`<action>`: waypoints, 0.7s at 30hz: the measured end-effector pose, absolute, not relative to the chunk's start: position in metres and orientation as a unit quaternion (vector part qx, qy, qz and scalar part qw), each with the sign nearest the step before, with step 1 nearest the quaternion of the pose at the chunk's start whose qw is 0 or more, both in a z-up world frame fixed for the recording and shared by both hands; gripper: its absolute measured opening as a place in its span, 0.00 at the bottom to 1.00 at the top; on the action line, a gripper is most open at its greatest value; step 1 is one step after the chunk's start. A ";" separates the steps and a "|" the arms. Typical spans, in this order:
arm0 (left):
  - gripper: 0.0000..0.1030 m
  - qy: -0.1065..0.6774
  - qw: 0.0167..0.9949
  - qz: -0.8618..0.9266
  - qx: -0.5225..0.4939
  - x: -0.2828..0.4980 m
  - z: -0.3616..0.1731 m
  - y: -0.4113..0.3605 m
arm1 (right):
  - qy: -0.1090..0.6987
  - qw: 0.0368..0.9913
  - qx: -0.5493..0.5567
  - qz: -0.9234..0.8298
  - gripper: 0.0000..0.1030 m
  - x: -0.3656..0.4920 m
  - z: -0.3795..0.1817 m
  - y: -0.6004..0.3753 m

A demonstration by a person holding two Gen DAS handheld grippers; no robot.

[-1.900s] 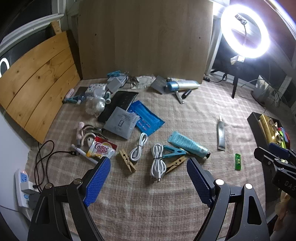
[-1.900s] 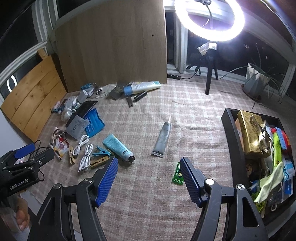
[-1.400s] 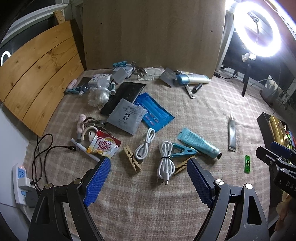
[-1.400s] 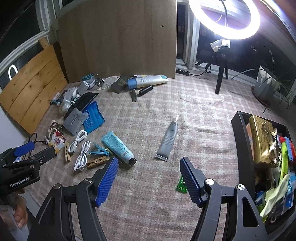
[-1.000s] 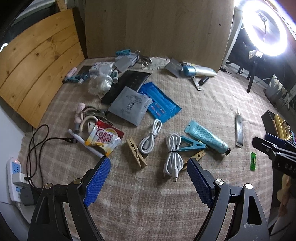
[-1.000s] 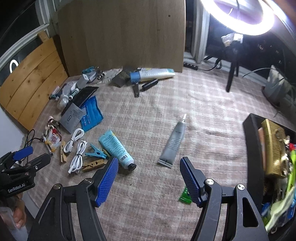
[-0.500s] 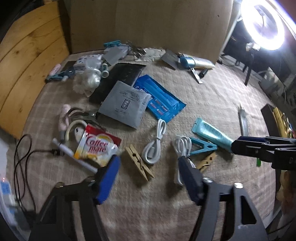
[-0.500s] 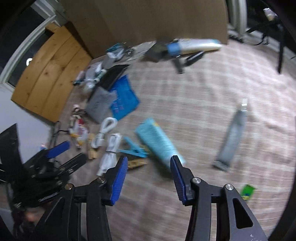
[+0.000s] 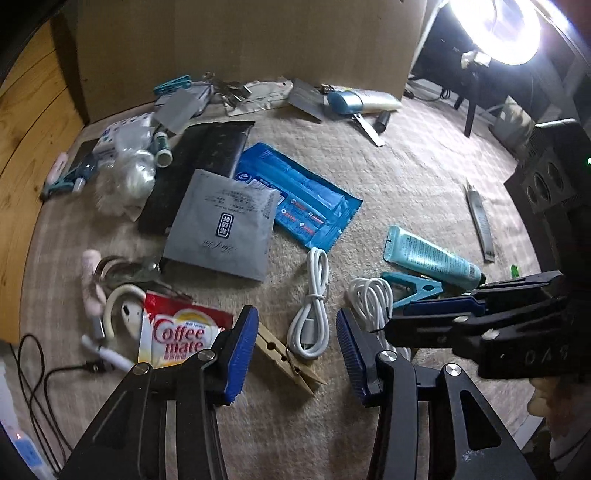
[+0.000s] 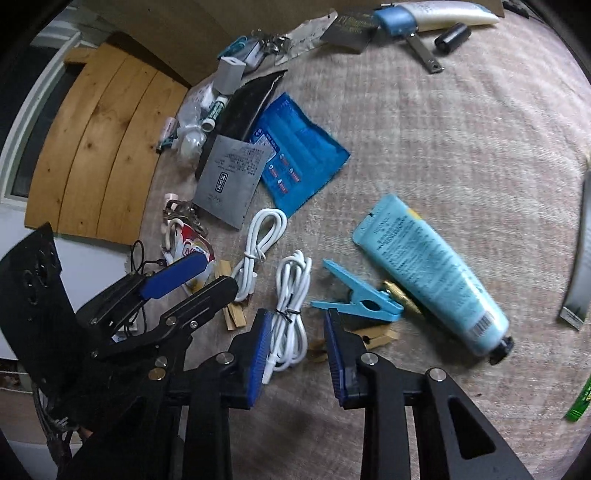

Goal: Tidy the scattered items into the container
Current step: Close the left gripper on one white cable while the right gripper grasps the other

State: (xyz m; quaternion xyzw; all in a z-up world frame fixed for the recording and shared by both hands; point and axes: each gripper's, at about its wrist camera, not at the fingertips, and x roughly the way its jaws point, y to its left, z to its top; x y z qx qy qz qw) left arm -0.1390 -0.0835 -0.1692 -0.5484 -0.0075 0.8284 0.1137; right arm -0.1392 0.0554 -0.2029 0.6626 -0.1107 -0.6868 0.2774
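Observation:
Loose items lie on a checked cloth. In the left wrist view my left gripper (image 9: 295,352) hangs low over a wooden clothespin (image 9: 288,358) and the end of a looped white cable (image 9: 310,306). Both lie between its closing jaws, and the pads touch neither. My right gripper (image 10: 297,350) is just over a second, bundled white cable (image 10: 291,302), whose lower end lies between its closing jaws without being pressed. Next to it are a blue clip (image 10: 358,295) and a teal tube (image 10: 432,273). The two grippers are close together. The container is out of view.
A Coffee mate sachet (image 9: 177,332), a grey pouch (image 9: 225,229) and a blue packet (image 9: 299,199) lie left of the middle. A grey tube (image 9: 480,225) and a green strip (image 10: 578,402) lie to the right. More clutter lines the upright board (image 9: 240,37). A ring light (image 9: 498,22) glares.
Both grippers have come down and forward over the cables and their jaws have narrowed. The right gripper has swung left, so the container has left its view.

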 end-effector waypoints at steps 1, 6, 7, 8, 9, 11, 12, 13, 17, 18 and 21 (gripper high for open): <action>0.47 -0.006 0.115 0.827 -0.550 -0.141 -0.171 -0.084 | -0.103 0.272 0.664 -0.689 0.26 -0.139 -0.204 0.051; 0.43 0.004 0.116 0.824 -0.555 -0.152 -0.176 -0.085 | -0.070 0.267 0.659 -0.699 0.26 -0.138 -0.207 0.038; 0.43 0.001 0.121 0.821 -0.558 -0.154 -0.178 -0.086 | -0.062 0.267 0.658 -0.701 0.26 -0.138 -0.206 0.036; 0.43 0.001 0.128 0.819 -0.560 -0.156 -0.179 -0.085 | -0.055 0.269 0.657 -0.702 0.26 -0.138 -0.206 0.034; 0.43 0.003 0.130 0.818 -0.560 -0.157 -0.180 -0.085 | -0.052 0.270 0.657 -0.702 0.26 -0.138 -0.206 0.035; 0.43 0.009 0.132 0.819 -0.559 -0.158 -0.179 -0.083 | -0.031 0.271 0.649 -0.710 0.26 -0.137 -0.204 0.034; 0.43 0.011 0.138 0.818 -0.558 -0.157 -0.178 -0.081 | -0.022 0.270 0.646 -0.714 0.26 -0.137 -0.202 0.035; 0.43 0.012 0.144 0.818 -0.557 -0.156 -0.177 -0.079 | -0.016 0.266 0.645 -0.717 0.26 -0.137 -0.201 0.037; 0.43 0.035 0.149 0.812 -0.562 -0.155 -0.180 -0.069 | -0.010 0.253 0.646 -0.720 0.26 -0.142 -0.200 0.045; 0.42 0.037 0.147 0.810 -0.566 -0.156 -0.182 -0.068 | -0.010 0.253 0.646 -0.720 0.26 -0.142 -0.200 0.046; 0.33 0.041 0.141 0.808 -0.570 -0.157 -0.189 -0.067 | -0.002 0.257 0.645 -0.719 0.28 -0.140 -0.200 0.043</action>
